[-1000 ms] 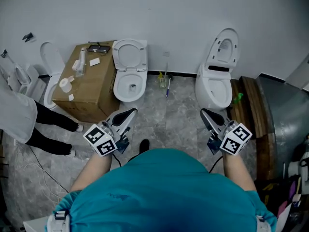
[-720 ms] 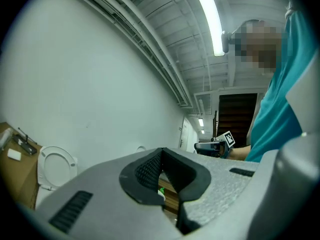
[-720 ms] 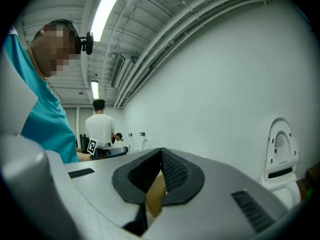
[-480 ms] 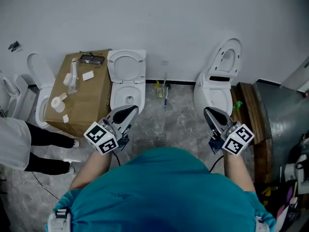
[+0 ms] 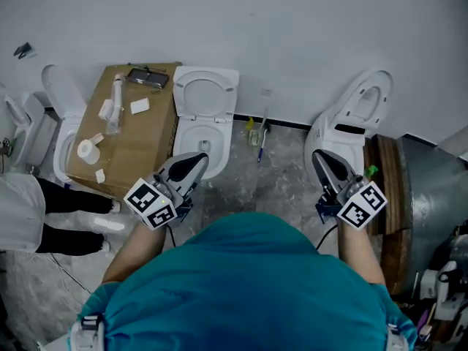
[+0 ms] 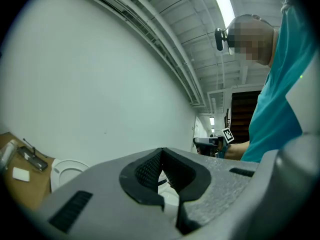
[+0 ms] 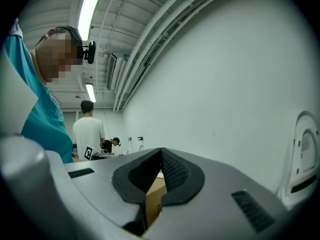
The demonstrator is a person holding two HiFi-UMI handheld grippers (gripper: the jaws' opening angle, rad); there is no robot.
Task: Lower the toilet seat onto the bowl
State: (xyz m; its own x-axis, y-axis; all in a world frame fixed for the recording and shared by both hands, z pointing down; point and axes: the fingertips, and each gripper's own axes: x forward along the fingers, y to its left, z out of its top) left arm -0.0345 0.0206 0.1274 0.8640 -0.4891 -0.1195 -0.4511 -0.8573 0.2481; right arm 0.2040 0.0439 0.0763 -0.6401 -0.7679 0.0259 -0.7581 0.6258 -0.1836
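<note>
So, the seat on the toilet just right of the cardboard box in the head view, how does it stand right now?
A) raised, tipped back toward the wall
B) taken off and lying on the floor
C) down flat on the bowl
A: in the head view the seat stands upright behind the open bowl, just right of the cardboard box.

At the far wall, your left toilet seat [image 5: 207, 92] stands raised above its open white bowl [image 5: 181, 134]. The right toilet seat [image 5: 380, 86] stands likewise above its own bowl [image 5: 319, 139].
</note>
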